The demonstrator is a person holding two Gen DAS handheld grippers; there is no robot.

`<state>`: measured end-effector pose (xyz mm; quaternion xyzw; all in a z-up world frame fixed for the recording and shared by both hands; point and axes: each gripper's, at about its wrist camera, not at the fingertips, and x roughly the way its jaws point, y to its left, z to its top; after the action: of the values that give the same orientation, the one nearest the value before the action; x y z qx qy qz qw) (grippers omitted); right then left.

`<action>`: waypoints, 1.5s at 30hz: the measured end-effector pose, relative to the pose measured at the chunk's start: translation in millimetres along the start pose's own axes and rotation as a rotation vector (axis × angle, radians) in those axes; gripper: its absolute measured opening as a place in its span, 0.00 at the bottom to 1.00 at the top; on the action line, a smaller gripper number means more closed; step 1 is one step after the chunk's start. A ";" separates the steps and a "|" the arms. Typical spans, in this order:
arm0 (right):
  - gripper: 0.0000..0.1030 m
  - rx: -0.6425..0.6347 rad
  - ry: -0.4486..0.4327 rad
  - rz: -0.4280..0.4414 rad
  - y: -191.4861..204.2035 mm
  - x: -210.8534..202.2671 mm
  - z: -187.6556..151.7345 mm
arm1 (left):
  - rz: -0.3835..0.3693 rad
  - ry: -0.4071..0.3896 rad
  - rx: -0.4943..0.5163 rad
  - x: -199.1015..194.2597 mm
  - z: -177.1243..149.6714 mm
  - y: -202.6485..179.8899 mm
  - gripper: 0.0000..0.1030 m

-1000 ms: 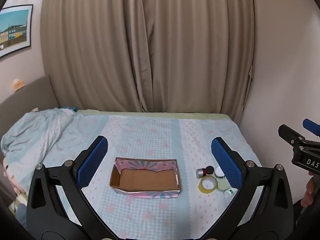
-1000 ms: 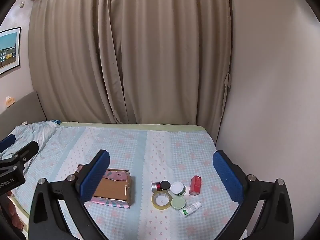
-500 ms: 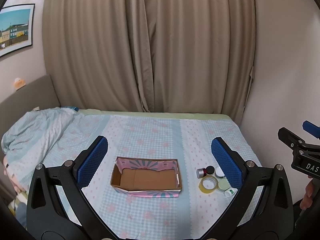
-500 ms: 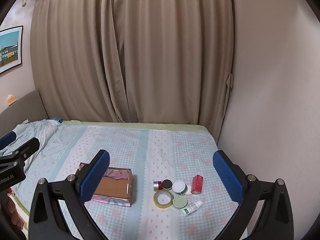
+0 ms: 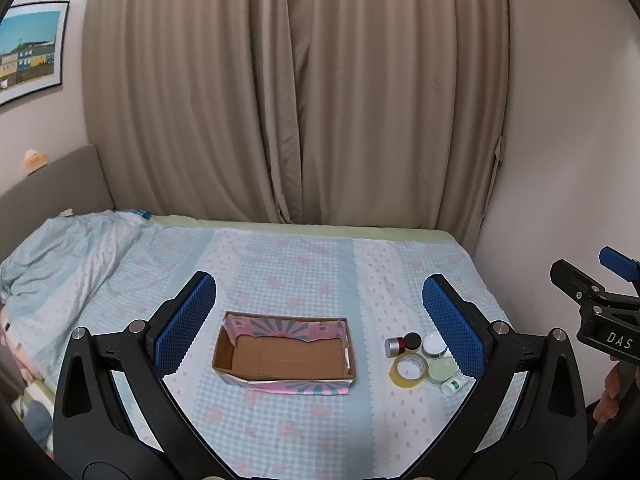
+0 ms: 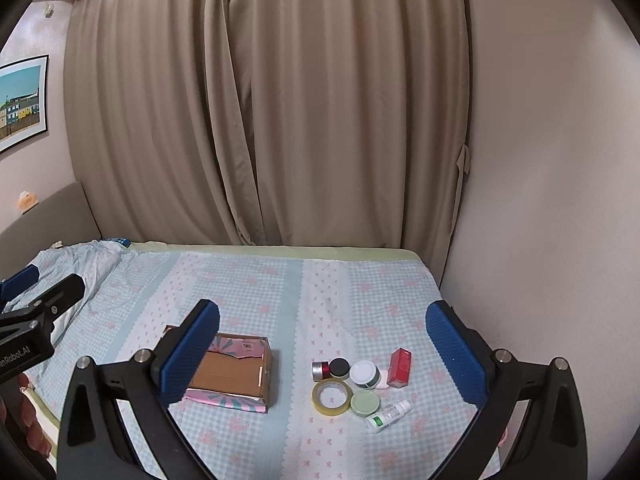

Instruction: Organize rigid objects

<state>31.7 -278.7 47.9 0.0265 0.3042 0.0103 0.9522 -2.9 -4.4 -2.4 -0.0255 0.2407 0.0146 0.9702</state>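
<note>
Both grippers are held above the bed, jaws spread wide, nothing between the blue pads. Left gripper: the open cardboard box sits below and between its fingers, nearer the left pad, not touching either. Box is empty, brown floor visible, pink patterned paper on the walls. The loose items lie to the right of the box, just beside the left gripper's right finger, which partly hides them in that view. Right gripper: the item cluster sits between its fingers, right of centre, well below the pads; the box is partly behind its left finger. Count from the right wrist view: 1 box, 1 roll of yellow tape lying flat, 1 small red-and-silver can on its side, 1 black-lidded jar, 1 white-lidded jar, 1 pale green lid or jar, 1 red carton standing, 1 small white bottle with a green label lying down, plus a small white thing behind the white-lidded jar that I can't identify. Items are packed close, several touching. A crumpled blanket sits at the left end of the bed, beige curtains hang behind it.
</note>
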 end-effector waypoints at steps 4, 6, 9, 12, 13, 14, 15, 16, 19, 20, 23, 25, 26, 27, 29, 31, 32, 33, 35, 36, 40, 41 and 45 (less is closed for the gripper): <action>1.00 -0.009 0.005 -0.010 -1.1 1.4 0.9 | -0.003 0.002 0.001 0.6 0.0 0.6 1.00; 1.00 -0.008 0.007 -0.010 -0.4 1.7 0.8 | -0.003 0.001 0.000 0.3 -1.0 0.6 1.00; 1.00 -0.010 0.010 -0.009 0.8 1.7 -0.5 | -0.004 0.001 0.000 0.7 -0.5 0.4 1.00; 1.00 -0.011 0.009 -0.009 1.4 0.2 -0.2 | -0.012 -0.001 0.000 0.8 0.0 1.3 1.00; 1.00 -0.010 0.010 -0.009 1.2 0.5 0.7 | -0.013 0.000 0.001 1.1 -0.1 1.2 1.00; 1.00 -0.009 0.011 -0.009 1.3 0.5 0.9 | -0.014 0.001 0.002 1.7 -0.1 0.9 1.00; 1.00 -0.009 0.011 -0.009 1.4 0.2 0.8 | -0.015 0.002 0.003 2.1 0.2 0.8 1.00; 1.00 -0.009 0.011 -0.009 1.6 0.3 0.9 | -0.015 0.002 0.004 2.5 0.1 0.7 1.00; 1.00 -0.009 0.011 -0.011 3.4 -2.3 0.4 | -0.020 0.002 0.003 2.0 -0.1 1.6 1.00; 1.00 -0.009 0.011 -0.012 4.1 -3.1 0.5 | -0.024 0.003 0.003 2.4 -0.3 1.5 1.00; 1.00 -0.008 0.013 -0.014 5.1 -5.2 -0.8 | -0.030 0.008 0.004 5.2 0.6 1.4 1.00; 1.00 -0.007 0.014 -0.017 5.8 -6.4 -0.7 | -0.032 0.008 0.005 5.5 -0.1 0.6 1.00; 1.00 -0.007 0.015 -0.019 6.7 -7.2 -0.8 | -0.034 0.008 0.005 5.5 -0.1 0.6 1.00; 1.00 -0.007 0.015 -0.019 7.4 -8.7 -0.8 | -0.035 0.007 0.004 4.9 -0.7 0.6 1.00; 1.00 -0.007 0.014 -0.019 7.2 -8.0 0.8 | -0.038 0.005 0.005 4.0 -1.3 0.0 1.00; 1.00 -0.007 0.014 -0.020 6.5 -7.8 1.2 | -0.041 0.005 0.003 3.1 -2.4 0.7 1.00; 1.00 -0.006 0.014 -0.020 6.2 -7.8 1.6 | -0.044 0.007 0.001 3.1 -2.8 0.9 1.00; 1.00 -0.006 0.015 -0.020 6.3 -8.0 2.1 | -0.046 0.008 0.000 2.8 -3.1 0.9 1.00; 1.00 -0.006 0.015 -0.021 6.0 -7.8 1.8 | -0.050 0.011 -0.001 2.6 -3.2 0.1 1.00; 1.00 -0.006 0.014 -0.022 6.3 -8.4 2.0 | -0.052 0.011 -0.001 1.3 -3.0 -0.1 1.00; 1.00 -0.004 0.013 -0.023 5.8 -9.2 1.2 | -0.058 0.010 0.002 0.9 -2.4 0.7 1.00; 1.00 -0.004 0.013 -0.024 5.6 -9.9 1.0 | -0.059 0.010 0.003 1.0 -2.2 1.0 1.00; 1.00 -0.002 0.013 -0.026 6.4 -12.0 -0.4 | -0.063 0.012 0.005 1.6 -3.0 1.5 1.00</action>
<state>21.7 -272.8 54.9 0.0214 0.3105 -0.0017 0.9503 -2.9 -3.0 -5.8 -0.0306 0.2454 -0.0169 0.9688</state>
